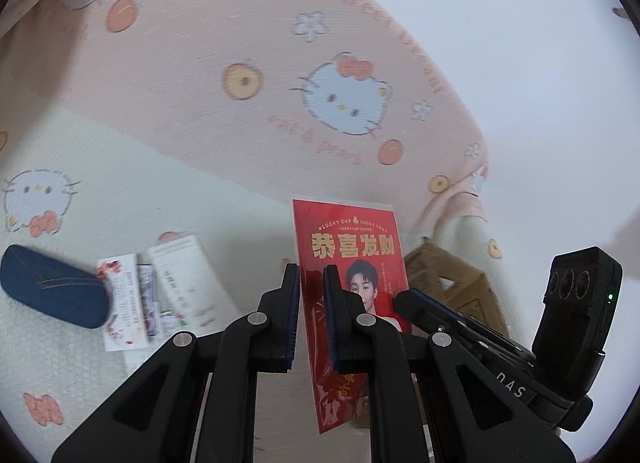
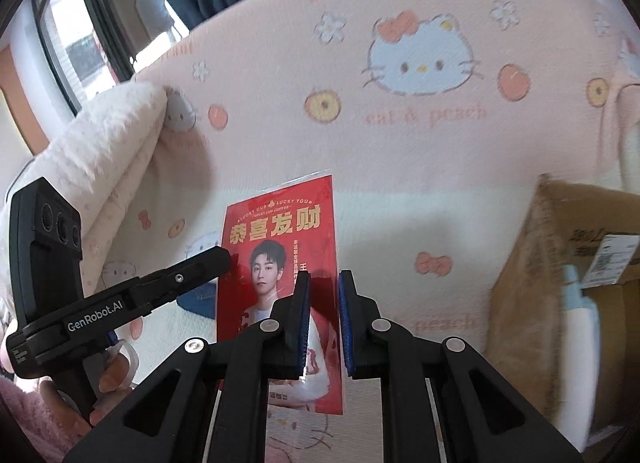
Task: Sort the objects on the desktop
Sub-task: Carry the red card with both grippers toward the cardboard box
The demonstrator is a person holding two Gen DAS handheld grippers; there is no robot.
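Note:
A red card (image 1: pixel 352 239) with gold characters and a portrait stands upright in the air above the bed, gripped from both sides. My left gripper (image 1: pixel 314 303) is shut on its left edge, with the blue pads pinching the plastic sleeve. The right gripper (image 1: pixel 402 297) reaches in from the right side in this view. In the right wrist view the same card (image 2: pixel 280 231) has its right edge between the pads of my right gripper (image 2: pixel 323 319), which is shut on it. The left gripper (image 2: pixel 222 259) touches the card's left side there.
A blue denim case (image 1: pixel 52 287), a flowered paper packet (image 1: pixel 120 299) and a white box (image 1: pixel 188 283) lie on the cat-print sheet (image 1: pixel 100 191). An open cardboard box (image 2: pixel 560 283) holds a white-and-blue bottle (image 2: pixel 580 311). A pink blanket (image 2: pixel 400 123) rises behind, and a folded quilt (image 2: pixel 112 151) lies left.

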